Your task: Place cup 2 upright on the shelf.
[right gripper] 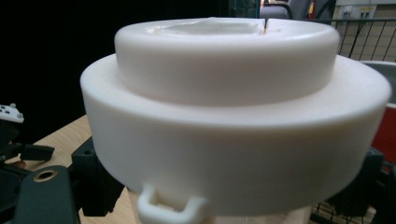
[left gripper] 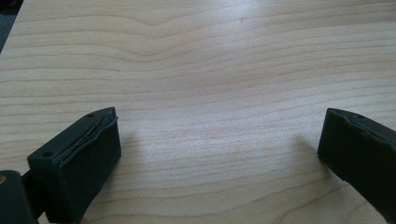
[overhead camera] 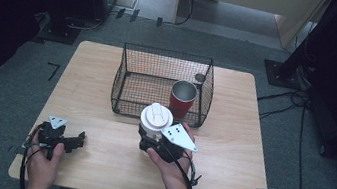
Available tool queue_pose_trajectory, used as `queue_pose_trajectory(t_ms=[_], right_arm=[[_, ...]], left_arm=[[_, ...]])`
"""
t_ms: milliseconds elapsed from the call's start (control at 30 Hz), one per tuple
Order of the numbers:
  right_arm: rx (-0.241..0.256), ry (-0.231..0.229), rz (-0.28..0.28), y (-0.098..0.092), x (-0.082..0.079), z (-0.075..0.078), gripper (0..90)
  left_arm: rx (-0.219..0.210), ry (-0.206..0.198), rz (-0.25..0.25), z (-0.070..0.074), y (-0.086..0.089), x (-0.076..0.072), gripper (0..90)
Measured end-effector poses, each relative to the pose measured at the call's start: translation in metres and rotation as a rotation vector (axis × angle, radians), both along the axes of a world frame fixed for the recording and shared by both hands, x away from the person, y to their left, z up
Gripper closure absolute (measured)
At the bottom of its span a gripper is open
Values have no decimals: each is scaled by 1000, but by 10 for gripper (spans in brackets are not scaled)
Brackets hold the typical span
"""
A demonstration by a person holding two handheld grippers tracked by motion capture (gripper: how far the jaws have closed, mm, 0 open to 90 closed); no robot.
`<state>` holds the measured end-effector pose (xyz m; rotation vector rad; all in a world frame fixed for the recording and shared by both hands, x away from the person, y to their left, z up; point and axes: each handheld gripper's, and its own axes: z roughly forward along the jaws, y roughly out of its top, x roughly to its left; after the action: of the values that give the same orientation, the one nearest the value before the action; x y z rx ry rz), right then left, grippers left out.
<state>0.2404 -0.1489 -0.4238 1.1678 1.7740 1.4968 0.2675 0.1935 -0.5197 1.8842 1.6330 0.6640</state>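
My right gripper (overhead camera: pixel 153 140) is clamped on the white lidded cup (overhead camera: pixel 156 120), just in front of the wire basket (overhead camera: pixel 126 75). In the right gripper view the lid hides the cup body and most of both jaws. The red cup (overhead camera: pixel 182 98) stands inside the basket. My left gripper (left gripper: pixel 217 154) is spread over bare table (left gripper: pixel 210 60), holding nothing.
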Motion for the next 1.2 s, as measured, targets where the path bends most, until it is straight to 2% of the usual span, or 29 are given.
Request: queue_pose_trajectory(t_ms=[533,867,1000,1200], right_arm=[[8,-74,3,13,19,38,162],[23,-125,-24,21,29,54,162],[12,-147,-33,25,35,59,162],[25,-159,-35,31,45,65,162]], left_arm=[[0,2,-1,0,0,0,0],[-1,2,0,0,0,0,0],[-1,2,0,0,0,0,0],[0,3,-1,0,0,0,0]])
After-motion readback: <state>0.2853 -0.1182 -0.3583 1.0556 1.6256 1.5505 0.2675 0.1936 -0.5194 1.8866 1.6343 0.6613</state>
